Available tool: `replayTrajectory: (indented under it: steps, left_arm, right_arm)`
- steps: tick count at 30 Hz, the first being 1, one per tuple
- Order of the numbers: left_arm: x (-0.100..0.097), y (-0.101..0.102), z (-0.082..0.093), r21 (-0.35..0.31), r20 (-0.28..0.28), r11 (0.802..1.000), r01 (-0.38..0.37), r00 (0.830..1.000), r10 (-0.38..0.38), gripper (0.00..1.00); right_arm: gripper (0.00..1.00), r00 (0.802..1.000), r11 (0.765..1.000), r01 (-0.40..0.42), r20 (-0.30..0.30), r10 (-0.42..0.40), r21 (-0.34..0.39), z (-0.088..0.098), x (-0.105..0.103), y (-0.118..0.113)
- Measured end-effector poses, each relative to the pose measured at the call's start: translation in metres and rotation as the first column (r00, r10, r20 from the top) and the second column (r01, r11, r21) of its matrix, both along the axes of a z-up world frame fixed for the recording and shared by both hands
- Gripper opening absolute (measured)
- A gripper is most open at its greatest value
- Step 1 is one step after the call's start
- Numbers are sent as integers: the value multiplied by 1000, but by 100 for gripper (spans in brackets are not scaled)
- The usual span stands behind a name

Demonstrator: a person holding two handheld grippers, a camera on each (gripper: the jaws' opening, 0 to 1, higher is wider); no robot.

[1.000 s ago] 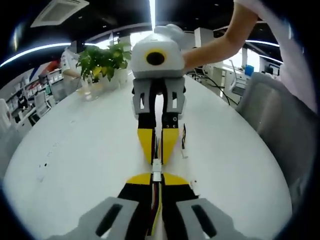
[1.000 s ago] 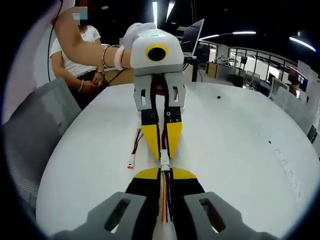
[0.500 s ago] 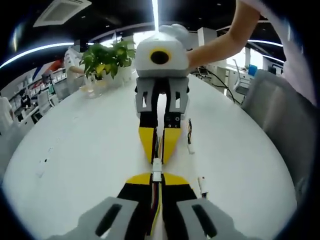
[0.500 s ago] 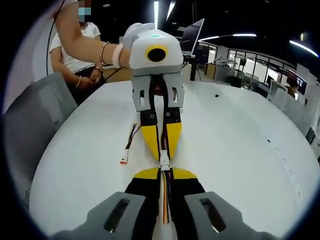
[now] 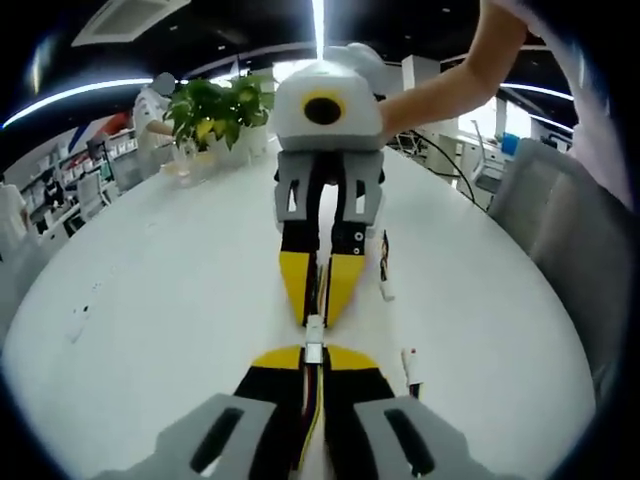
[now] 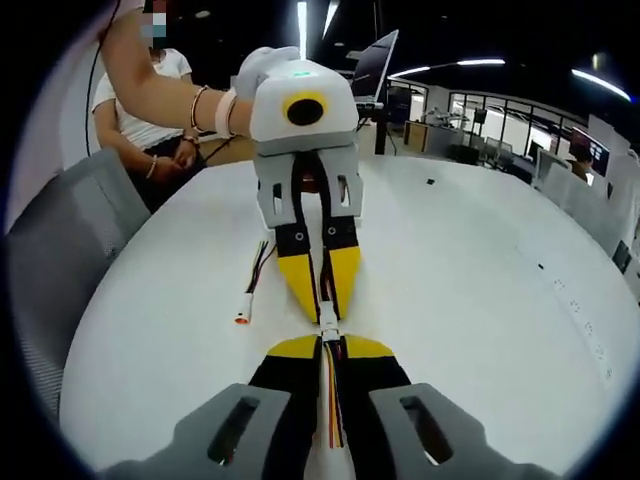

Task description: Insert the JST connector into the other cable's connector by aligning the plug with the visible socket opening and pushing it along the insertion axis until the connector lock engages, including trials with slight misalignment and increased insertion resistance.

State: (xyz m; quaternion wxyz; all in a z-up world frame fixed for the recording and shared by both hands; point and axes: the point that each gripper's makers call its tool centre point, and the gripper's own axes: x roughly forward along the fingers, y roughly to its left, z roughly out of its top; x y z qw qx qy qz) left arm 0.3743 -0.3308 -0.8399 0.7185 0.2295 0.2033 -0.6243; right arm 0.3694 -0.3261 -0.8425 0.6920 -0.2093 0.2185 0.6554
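Connectors [image 5: 314, 338] sit tip to tip between the two claws above the desk [image 5: 150, 300] in the left gripper view; my judgement is that a slight tilt could jam the plug short of the lock, while the left claw [image 5: 313, 365] is pinched narrow on its cable. In the right gripper view the right claw [image 6: 329, 352] grips its wires equally tight, the connectors [image 6: 327, 322] meeting at its tips, and a spare cable [image 6: 250, 292] lies beside them.

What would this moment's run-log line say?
left gripper: shut on striped multicolour cable | right gripper: shut on opposing cable | small white JST connectors: meeting tip to tip, lock unconfirmed | spare wired connector: lying on white table
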Motion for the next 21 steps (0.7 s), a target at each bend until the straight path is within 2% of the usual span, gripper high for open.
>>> replayTrajectory:
  steps: [8, 10, 21]
  left_arm:
    - [4, 1, -2, 0, 6, 1000, -3, 1000, 3, 1]
    - [6, 1, -3, 0, -9, 1000, -23, 1000, 23, 1]
    - [7, 4, -5, 1, 5, 1000, -22, 1000, 22, 3]
  right_arm:
    - [4, 1000, 1000, 8, -4, -8, 5, 0, 1, -2]
    - [4, 1000, 1000, 14, -8, -14, 6, 0, 1, -2]
    - [4, 1000, 1000, 17, 8, -17, 3, -2, 2, -2]
